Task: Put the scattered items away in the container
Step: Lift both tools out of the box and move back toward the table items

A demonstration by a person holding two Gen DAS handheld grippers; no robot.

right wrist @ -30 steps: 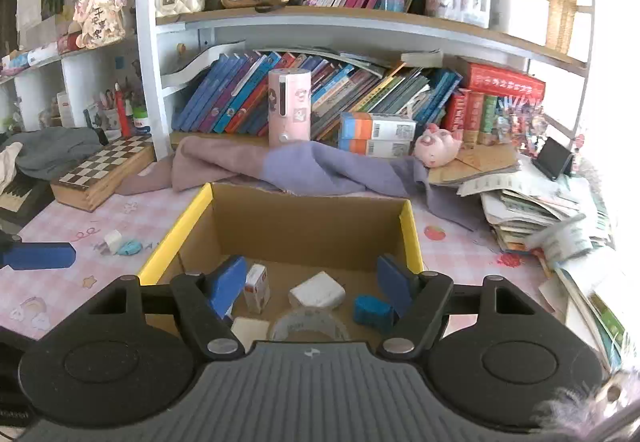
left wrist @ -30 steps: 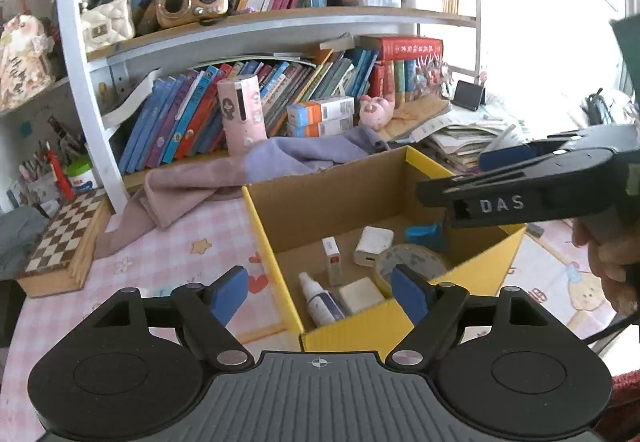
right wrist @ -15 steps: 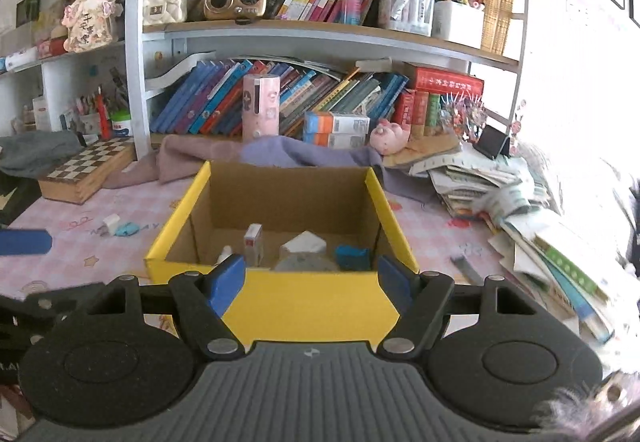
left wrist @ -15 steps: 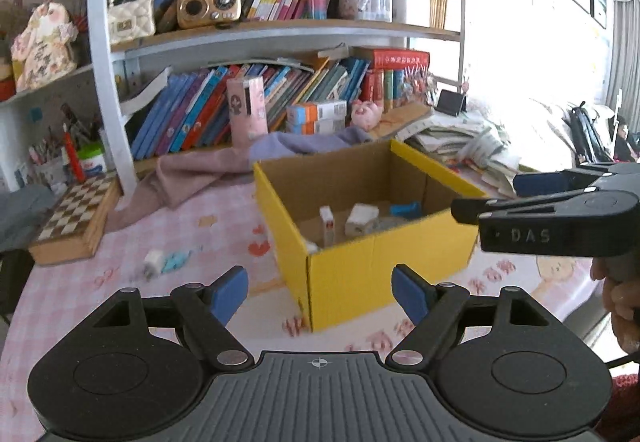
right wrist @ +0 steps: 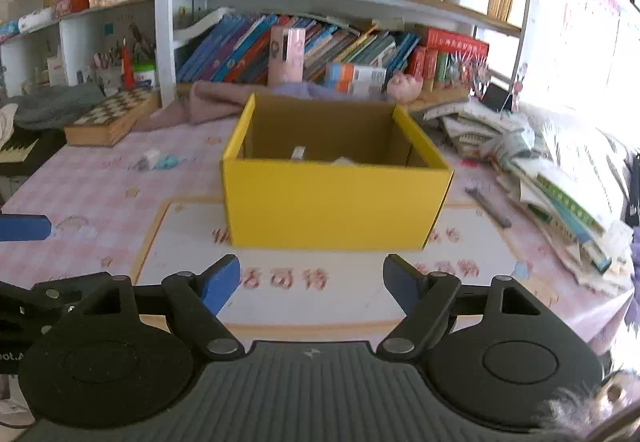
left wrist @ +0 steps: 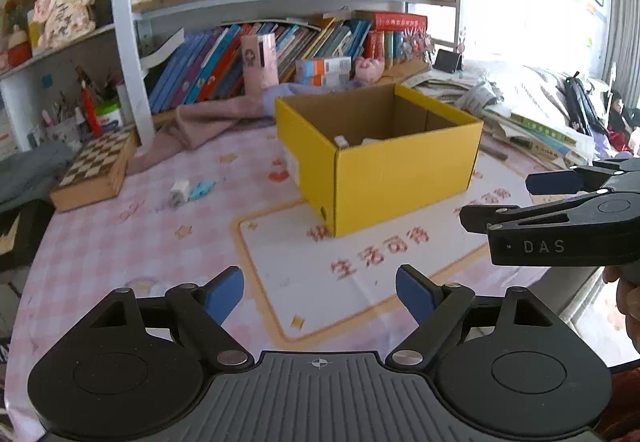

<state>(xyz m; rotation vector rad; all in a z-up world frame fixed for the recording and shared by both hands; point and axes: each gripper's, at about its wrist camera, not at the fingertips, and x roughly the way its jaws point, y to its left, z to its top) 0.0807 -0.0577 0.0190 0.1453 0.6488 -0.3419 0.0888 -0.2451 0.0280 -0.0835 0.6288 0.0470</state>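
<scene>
A yellow cardboard box [left wrist: 404, 178] [right wrist: 336, 206] stands open-topped on the pink checked tablecloth, with a few small items showing just above its rim. A small white item [left wrist: 179, 193] [right wrist: 152, 158] and a light blue one [left wrist: 201, 190] [right wrist: 166, 162] lie on the cloth to the box's left. My left gripper [left wrist: 320, 292] is in front of the box, well short of it, jaws opening with nothing between them. My right gripper [right wrist: 312, 280] is likewise in front of the box, jaws opening and empty; it also shows from the side at the right of the left wrist view [left wrist: 532, 198].
A chessboard box [left wrist: 96, 174] sits at the table's left, a pink-purple cloth [left wrist: 208, 118] behind the yellow box, and a bookshelf [left wrist: 280, 2] at the back. Piled books and papers [right wrist: 560, 178] and a dark pen [right wrist: 488, 208] crowd the right side. A white printed mat [right wrist: 320, 274] lies under the box.
Both grippers have drawn back from over the box toward the table's near edge, so the box now looks smaller and farther. Both pairs of jaws stand slightly wider.
</scene>
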